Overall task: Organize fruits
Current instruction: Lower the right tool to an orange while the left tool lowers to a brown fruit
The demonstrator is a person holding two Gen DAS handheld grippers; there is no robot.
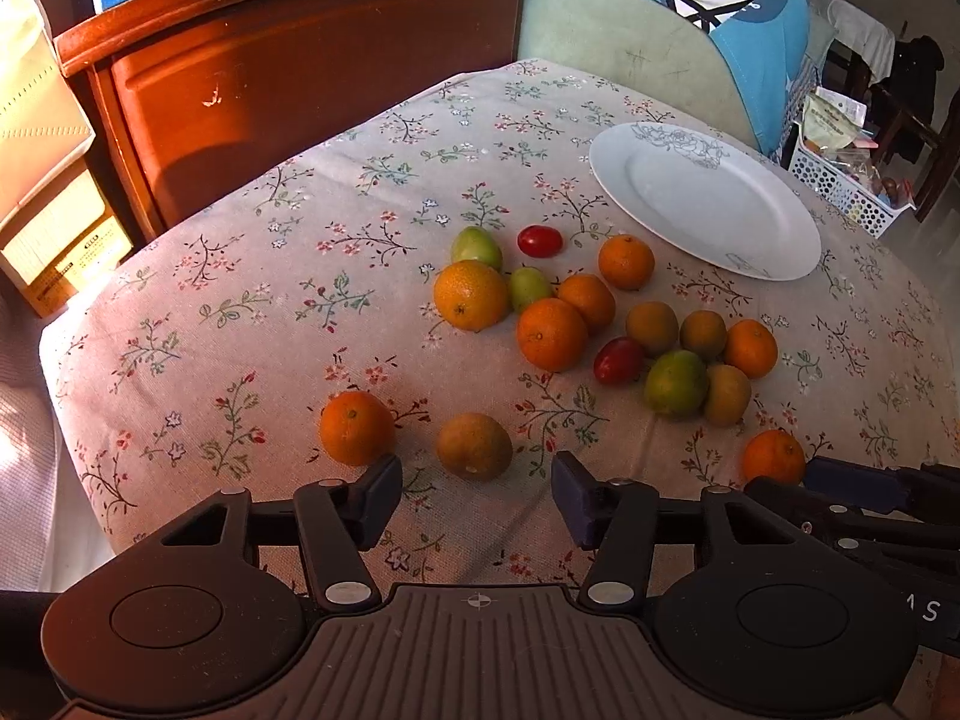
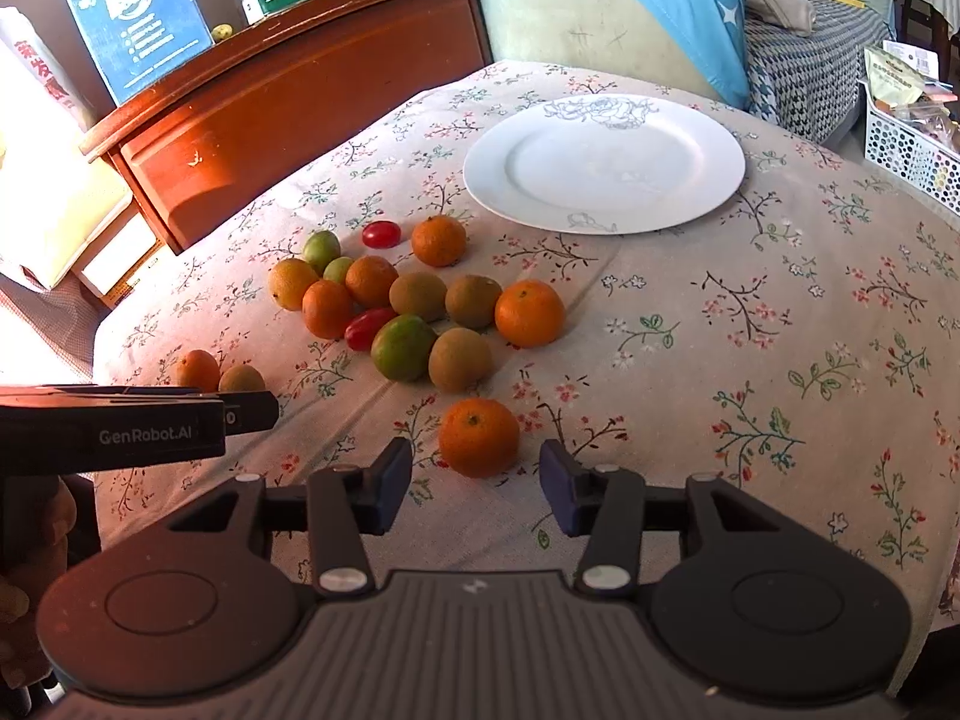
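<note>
Each tool, the left tool and the right tool alike, was a black plastic body with two round caps, a ribbed grey centre plate bearing a small white mark, silver rivets on the linkage arms and dark blue pads, one side lettered "GenRobot.AI" in white.

Left gripper sits low centre of its view, pointing down, jaws apart, nothing pinched. Right gripper likewise, jaws parted. A hand shows lower left.
</note>
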